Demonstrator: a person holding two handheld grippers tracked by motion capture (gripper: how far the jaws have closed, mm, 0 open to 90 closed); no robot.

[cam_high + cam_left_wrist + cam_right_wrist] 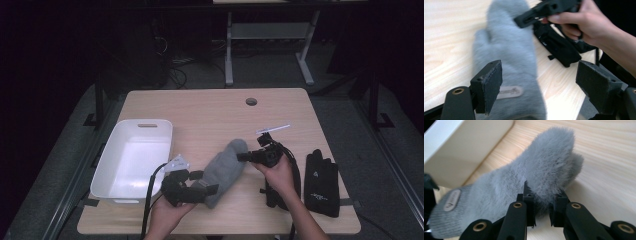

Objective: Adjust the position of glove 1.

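Right gripper [541, 206] has its jaws pinched tight on the fluffy fingertip end of the fuzzy grey fleece mitten [226, 170], fur bulging between the pads. The mitten lies slantwise on the pale wooden table [210, 112], near the middle, its cuff toward the near left. Down there the left gripper [544, 82] stands with jaws wide apart, one either side of the cuff with its small label, pads not pressing. A white plastic bin [131, 159] sits just left of it, and a black glove [321, 183] lies flat at the near right.
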